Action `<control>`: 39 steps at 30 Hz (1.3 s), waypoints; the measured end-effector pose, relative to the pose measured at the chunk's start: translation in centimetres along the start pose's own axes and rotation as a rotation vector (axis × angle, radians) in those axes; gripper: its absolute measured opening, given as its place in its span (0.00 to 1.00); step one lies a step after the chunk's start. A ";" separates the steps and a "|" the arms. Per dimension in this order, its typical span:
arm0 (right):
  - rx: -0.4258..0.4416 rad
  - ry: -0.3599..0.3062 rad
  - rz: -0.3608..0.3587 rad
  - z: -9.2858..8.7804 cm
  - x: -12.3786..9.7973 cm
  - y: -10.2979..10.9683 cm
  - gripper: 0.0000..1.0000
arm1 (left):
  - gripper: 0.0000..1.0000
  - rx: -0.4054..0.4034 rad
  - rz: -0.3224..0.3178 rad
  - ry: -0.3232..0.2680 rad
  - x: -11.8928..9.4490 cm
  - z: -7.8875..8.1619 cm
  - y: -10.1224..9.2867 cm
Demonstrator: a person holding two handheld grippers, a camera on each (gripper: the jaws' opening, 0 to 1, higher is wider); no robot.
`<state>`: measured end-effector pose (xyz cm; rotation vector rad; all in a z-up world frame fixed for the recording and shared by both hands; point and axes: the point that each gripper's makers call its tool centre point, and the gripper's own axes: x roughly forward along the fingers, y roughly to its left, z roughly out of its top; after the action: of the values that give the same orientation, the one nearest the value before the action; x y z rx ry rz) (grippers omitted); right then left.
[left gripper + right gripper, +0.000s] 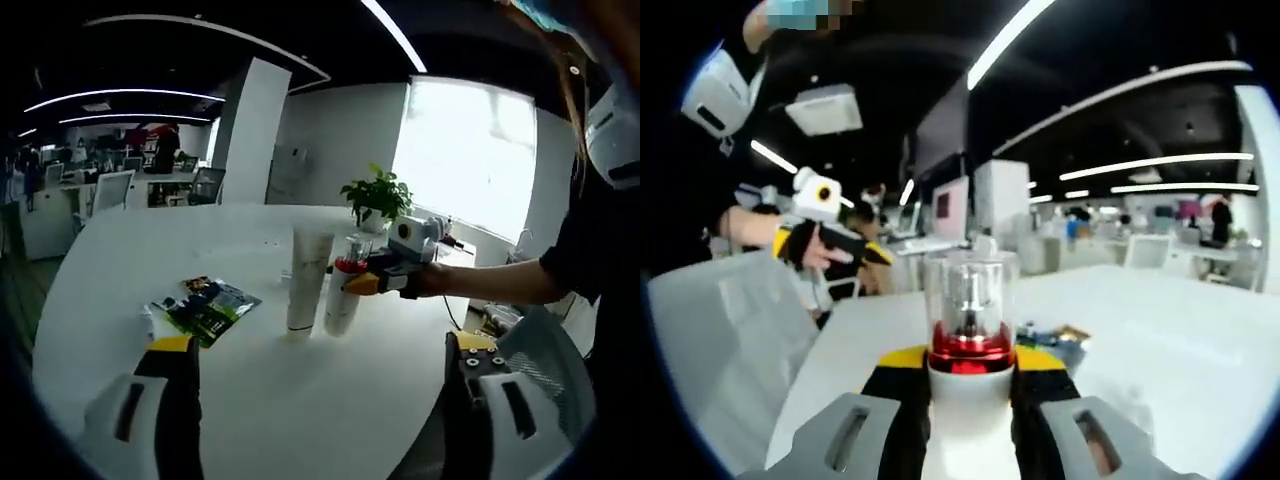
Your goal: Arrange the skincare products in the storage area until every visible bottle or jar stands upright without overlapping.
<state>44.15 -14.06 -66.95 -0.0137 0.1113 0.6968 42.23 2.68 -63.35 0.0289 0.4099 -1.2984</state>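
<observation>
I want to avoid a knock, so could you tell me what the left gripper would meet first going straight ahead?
Probably the white tube standing upright on the table, though depth is unclear; the left gripper is open.

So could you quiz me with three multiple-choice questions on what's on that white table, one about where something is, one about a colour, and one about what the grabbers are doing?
1. Where does the green sachet lie on the table?
A. To the left of the white tube, in the left gripper view
B. On top of the white tube
C. Inside the plant pot

2. What colour is the band under the clear cap of the pump bottle?
A. Blue
B. Red
C. Green

3. What is the right gripper doing?
A. Hanging open over the table
B. Holding the sachet
C. Closed on the pump bottle

Answers:
1. A, since the sachet lies flat left of the standing white tube.
2. B, since a red ring shows below the clear cap in the right gripper view.
3. C, since its jaws press both sides of the bottle, while the left gripper is open.
</observation>
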 end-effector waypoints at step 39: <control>-0.093 -0.026 0.089 -1.2 1.5 -1.2 0.25 | 0.93 0.035 -0.056 0.173 0.5 -5.2 -0.8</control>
<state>45.98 -14.05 -68.35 -0.0888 0.0545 0.7900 40.12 3.28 -68.14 0.1606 0.5388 -1.3634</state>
